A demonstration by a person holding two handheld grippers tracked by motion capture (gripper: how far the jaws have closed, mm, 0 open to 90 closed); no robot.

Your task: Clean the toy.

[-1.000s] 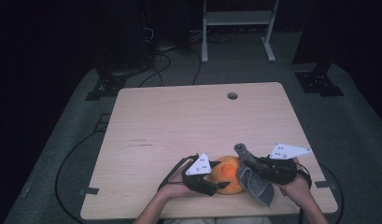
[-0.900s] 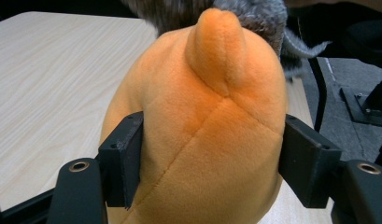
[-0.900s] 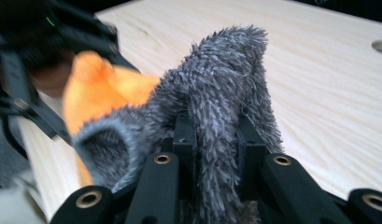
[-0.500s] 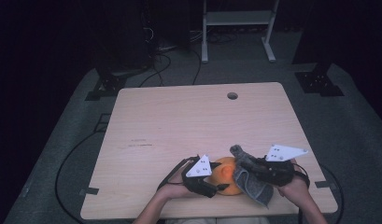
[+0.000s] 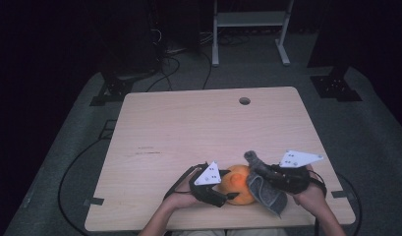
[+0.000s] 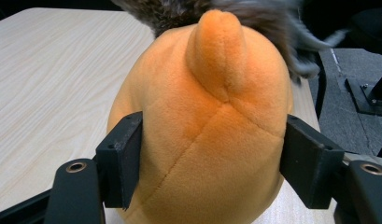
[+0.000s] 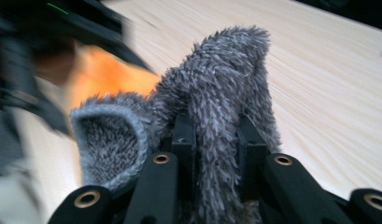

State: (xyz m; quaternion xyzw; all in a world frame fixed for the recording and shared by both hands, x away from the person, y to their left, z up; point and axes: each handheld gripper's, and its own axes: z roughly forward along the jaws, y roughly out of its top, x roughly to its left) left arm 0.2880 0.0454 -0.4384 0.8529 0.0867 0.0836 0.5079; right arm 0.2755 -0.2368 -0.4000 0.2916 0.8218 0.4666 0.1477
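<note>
- Where the near edge of the table (image 5: 154, 128) runs along the bottom of the high view, an orange plush toy (image 5: 239, 184) sits just right of the frame's lower middle, between the two hands.
- Seen along the left gripper view, the toy is a rounded orange body with stitched seams and a small stub pointing up near the top middle of the frame; it rests on the pale wood.
- Draped over the toy's right side in the high view is a grey fuzzy cloth (image 5: 265, 189), one end sticking up toward the frame's middle, the other hanging down toward the table's near edge.
- Both pads of the left gripper (image 5: 219, 191) lie against the toy's flanks in the left gripper view, one at lower left, one at lower right, so this claw grips the toy at a middling width; its jaws have just been opening a little, with the toy between them.
- Narrowly closed, the right gripper (image 7: 215, 135) pinches a fold of the grey cloth, which rises between its pads toward the upper middle of the right gripper view.
- Behind the cloth in that view, at upper left, the orange toy shows blurred.
- Each gripper is held by a hand (image 5: 311, 196) coming in from the bottom edge of the high view.
- Farther up the table, toward the upper right of its top, is a small round hole (image 5: 244, 101).
- Beyond the table lies dark floor with cables and a white metal stand (image 5: 250, 19) at the frame's top.
</note>
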